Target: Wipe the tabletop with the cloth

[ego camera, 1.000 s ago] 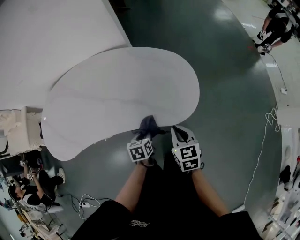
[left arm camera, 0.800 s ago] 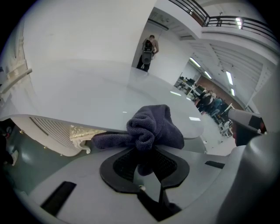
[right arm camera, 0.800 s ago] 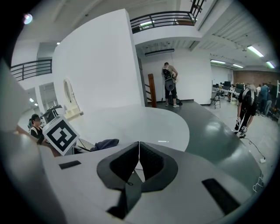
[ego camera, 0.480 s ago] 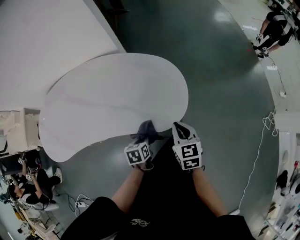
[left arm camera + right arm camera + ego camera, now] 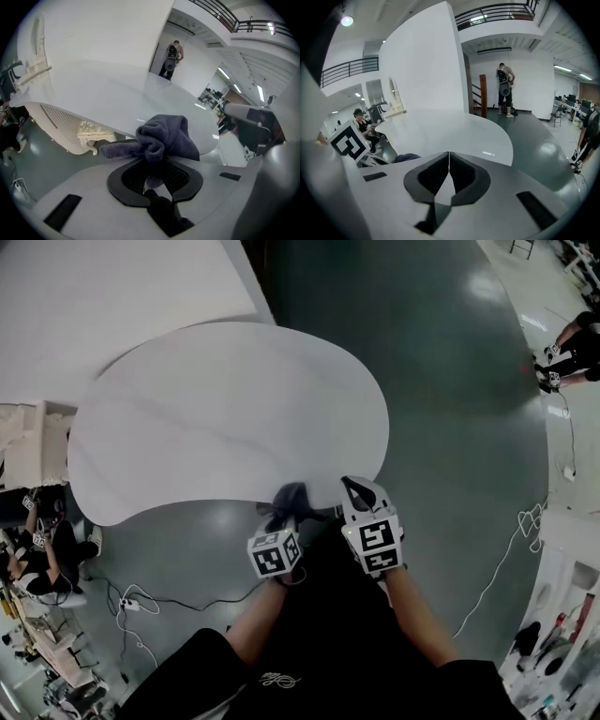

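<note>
1. Markings: b/w square markers on each cube [image 5: 274, 554]. Pale print on the person's black garment [image 5: 275, 679] is too small to read.
2. Cloth [image 5: 164, 138]: dk grey-blue terry, bunched, folds poking past the jaws. It's at the white tabletop [image 5: 225, 418] rim, approx 5 o'clock in head view; contact w/ the top unclear.
3. Left gripper [image 5: 154, 164]: jaws narrow, pinching cloth.
4. Right gripper [image 5: 449, 161]: jaws together, nothing betw. them; at cloth's 3 o'clock.
</note>
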`<state>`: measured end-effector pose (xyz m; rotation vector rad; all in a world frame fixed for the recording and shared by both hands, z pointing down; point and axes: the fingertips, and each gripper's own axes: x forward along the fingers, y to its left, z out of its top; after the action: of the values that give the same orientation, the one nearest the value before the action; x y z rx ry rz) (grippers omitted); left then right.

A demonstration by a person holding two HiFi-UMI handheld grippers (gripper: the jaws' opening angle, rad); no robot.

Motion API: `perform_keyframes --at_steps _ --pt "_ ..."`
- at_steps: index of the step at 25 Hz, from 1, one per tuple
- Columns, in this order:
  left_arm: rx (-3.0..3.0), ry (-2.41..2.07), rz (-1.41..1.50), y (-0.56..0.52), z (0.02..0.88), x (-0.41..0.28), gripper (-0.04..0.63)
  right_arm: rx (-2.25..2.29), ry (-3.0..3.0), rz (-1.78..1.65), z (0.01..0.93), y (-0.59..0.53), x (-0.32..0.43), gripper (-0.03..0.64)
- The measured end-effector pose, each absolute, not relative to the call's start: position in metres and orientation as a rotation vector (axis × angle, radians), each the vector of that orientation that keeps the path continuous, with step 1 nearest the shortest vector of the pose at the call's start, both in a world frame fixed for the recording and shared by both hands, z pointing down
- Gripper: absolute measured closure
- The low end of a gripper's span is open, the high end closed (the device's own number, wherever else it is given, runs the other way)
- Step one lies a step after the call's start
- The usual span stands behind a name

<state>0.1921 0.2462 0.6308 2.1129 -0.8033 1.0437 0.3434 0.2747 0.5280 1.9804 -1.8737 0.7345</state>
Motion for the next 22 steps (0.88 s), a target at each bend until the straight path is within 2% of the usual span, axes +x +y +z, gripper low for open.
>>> perform_keyframes --at_steps 15,22 --pt "1.964 -1.016 0.942 0.265 0.621 0.202 0.528 1.719 -2.008 0.720 0.520 0.256 0.375 0.606" --pt "2.005 -1.048 0.910 0.280 0.628 0.234 0.529 1.609 -2.097 0.675 0.533 0.249 0.384 0.607"
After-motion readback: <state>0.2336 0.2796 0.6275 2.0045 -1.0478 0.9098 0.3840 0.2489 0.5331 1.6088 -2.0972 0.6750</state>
